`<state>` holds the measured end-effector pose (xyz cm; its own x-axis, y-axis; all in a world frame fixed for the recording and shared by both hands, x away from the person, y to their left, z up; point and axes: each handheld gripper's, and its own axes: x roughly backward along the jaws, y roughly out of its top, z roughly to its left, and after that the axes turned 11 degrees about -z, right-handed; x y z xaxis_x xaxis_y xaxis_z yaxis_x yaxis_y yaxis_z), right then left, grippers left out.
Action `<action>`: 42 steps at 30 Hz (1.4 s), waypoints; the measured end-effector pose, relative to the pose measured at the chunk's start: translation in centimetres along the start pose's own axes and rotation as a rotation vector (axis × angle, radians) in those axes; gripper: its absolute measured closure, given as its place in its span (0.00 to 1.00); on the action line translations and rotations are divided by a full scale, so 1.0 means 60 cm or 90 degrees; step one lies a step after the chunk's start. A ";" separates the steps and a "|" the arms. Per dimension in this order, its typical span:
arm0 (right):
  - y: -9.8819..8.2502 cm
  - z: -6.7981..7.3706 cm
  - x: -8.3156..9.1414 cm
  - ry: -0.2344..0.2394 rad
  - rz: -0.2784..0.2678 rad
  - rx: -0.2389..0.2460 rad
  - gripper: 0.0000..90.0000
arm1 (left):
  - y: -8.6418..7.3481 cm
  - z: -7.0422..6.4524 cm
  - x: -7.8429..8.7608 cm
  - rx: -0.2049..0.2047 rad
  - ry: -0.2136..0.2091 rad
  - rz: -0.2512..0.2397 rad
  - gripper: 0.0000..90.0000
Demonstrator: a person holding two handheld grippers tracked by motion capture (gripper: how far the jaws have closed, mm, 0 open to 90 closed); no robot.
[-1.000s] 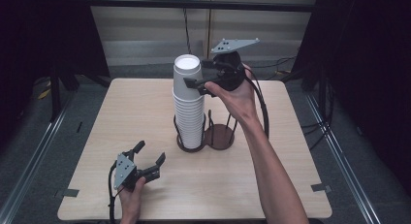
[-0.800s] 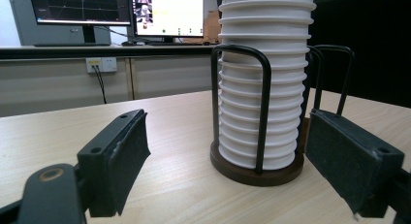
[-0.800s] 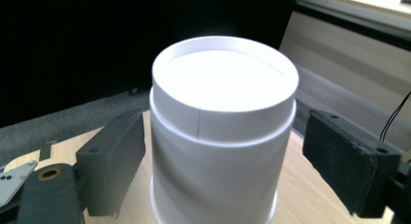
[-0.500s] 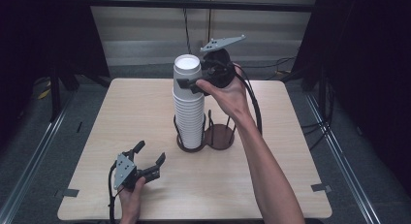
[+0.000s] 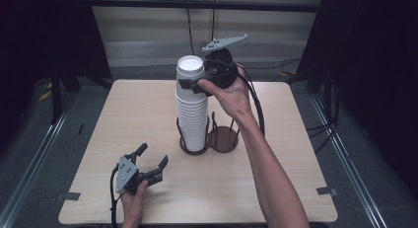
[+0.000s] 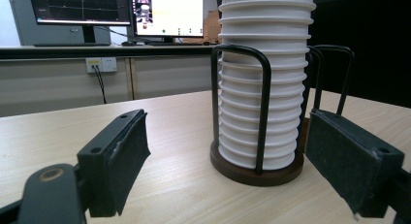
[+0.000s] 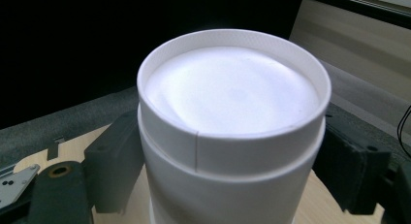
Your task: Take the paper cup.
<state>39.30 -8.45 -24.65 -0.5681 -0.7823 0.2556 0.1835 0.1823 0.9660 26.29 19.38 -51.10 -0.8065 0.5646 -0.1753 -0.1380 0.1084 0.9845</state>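
A tall stack of white paper cups (image 5: 192, 112), bases up, stands in the left ring of a dark wire holder (image 5: 224, 139) at the middle of the wooden table (image 5: 305, 139). My right gripper (image 5: 192, 83) is at the top of the stack, shut on the top cup (image 5: 190, 66). In the right gripper view its pads (image 7: 116, 161) lie against both sides of the top cup (image 7: 232, 93). My left gripper (image 5: 153, 155) rests low near the table's front left, open with nothing between its jaws. It faces the stack (image 6: 264, 88) and the holder (image 6: 252, 171).
The holder's right ring (image 5: 223, 138) holds no cups. Cables trail from both grippers. Beyond the table stand a bench with monitors (image 6: 167, 13), dark curtains at both sides and floor rails (image 5: 34, 159). Tape marks (image 5: 325, 191) sit at the front corners.
My right gripper has shifted slightly left, closer onto the top of the cup stack. My left gripper has stayed where it was.
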 end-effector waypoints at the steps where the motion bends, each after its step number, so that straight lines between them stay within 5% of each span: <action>1: 0.001 0.000 0.001 0.001 0.001 0.004 0.21 | 0.000 0.000 0.000 0.003 0.001 -0.001 0.17; 26: 0.014 0.006 0.006 -0.011 -0.024 0.013 0.24 | 0.000 0.000 0.000 0.000 0.000 0.000 0.17; 42: 0.030 0.006 0.024 -0.009 -0.081 0.003 0.25 | 0.000 0.000 0.000 0.000 0.000 0.000 0.17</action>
<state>38.53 -9.05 -22.51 -0.5982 -0.7904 0.1318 0.1052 0.0856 0.9908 26.29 19.38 -51.10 -0.8068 0.5642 -0.1754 -0.1382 0.1085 0.9844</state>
